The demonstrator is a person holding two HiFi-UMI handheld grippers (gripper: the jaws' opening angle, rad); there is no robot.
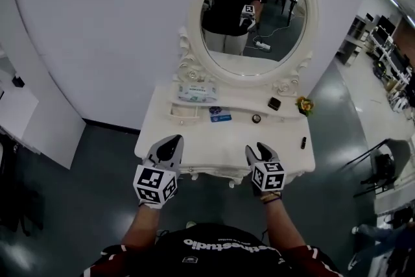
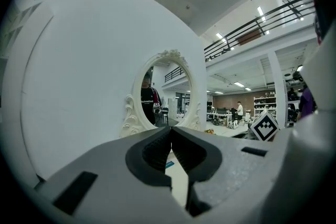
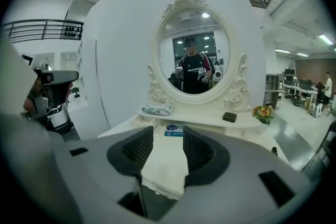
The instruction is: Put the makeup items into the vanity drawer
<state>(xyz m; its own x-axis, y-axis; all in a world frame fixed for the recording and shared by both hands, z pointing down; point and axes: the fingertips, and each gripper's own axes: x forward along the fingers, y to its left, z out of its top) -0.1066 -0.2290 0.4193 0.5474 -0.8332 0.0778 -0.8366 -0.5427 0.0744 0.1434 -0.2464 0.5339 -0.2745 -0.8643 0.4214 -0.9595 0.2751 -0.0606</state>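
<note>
A white vanity [image 1: 224, 146] with an oval mirror [image 1: 249, 16] stands in front of me. On its top lie a blue packet [image 1: 220, 117], a small round pot [image 1: 256, 119], a black compact [image 1: 274, 103] and a black tube [image 1: 303, 143] near the right edge. My left gripper [image 1: 172, 141] hovers shut and empty over the front left edge. Over the front right edge my right gripper [image 1: 257, 150] is open and empty. In the right gripper view the blue packet [image 3: 174, 130] and the compact [image 3: 229, 117] lie ahead of the gripper [image 3: 168, 139]. The left gripper [image 2: 170, 132] points at the mirror [image 2: 165, 94]. No drawer front shows.
A tissue pack [image 1: 196, 92] sits on the raised shelf at the back left, and a small bunch of flowers [image 1: 303, 103] at the back right. A curved white wall [image 1: 97, 23] backs the vanity. Grey floor [image 1: 78, 191] surrounds it, with office furniture far right.
</note>
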